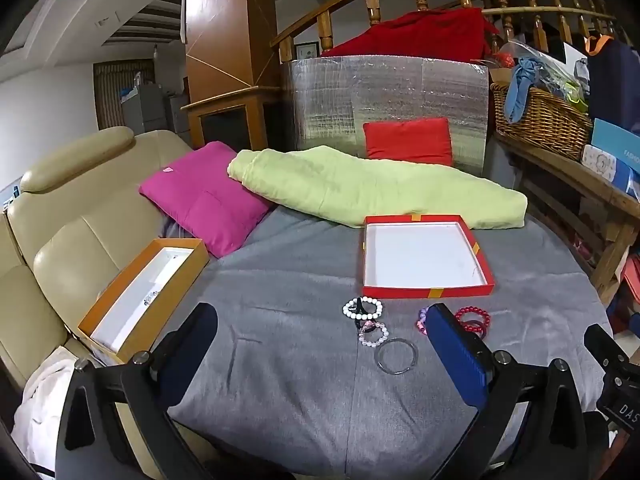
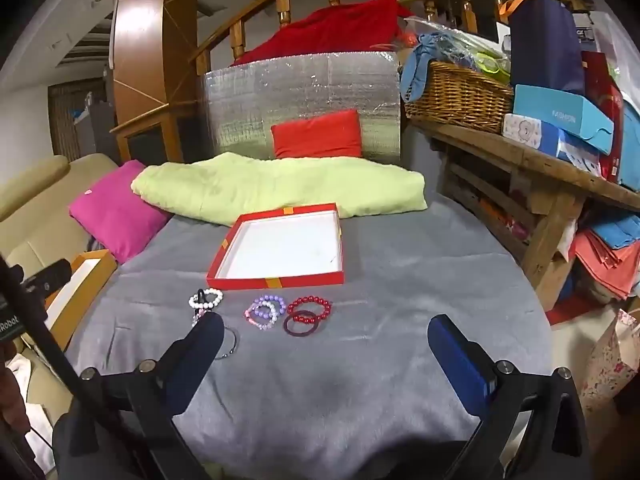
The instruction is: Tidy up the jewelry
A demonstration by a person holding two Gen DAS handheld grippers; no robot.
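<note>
Several bracelets lie on the grey cloth: a white bead bracelet [image 1: 363, 307] [image 2: 206, 298], a pale pink bead bracelet [image 1: 373, 334], a silver bangle [image 1: 396, 355] [image 2: 231, 343], a purple and pink bead pair [image 2: 265, 311], a red bead bracelet [image 1: 474, 316] [image 2: 310, 308] and a dark red ring [image 2: 302, 323]. An empty red tray box [image 1: 424, 291] [image 2: 276, 281] sits just behind them. An orange box [image 1: 176, 280] [image 2: 94, 270] with small jewelry inside sits at the left. My left gripper [image 1: 320, 330] is open above the cloth, near the bracelets. My right gripper [image 2: 326, 338] is open, in front of them.
A magenta pillow [image 1: 204, 196], a green blanket [image 1: 372, 188] and a red pillow [image 1: 408, 140] lie at the back. A beige sofa [image 1: 60, 232] is at the left. A wooden bench [image 2: 520, 160] with a wicker basket [image 2: 452, 96] and boxes stands at the right.
</note>
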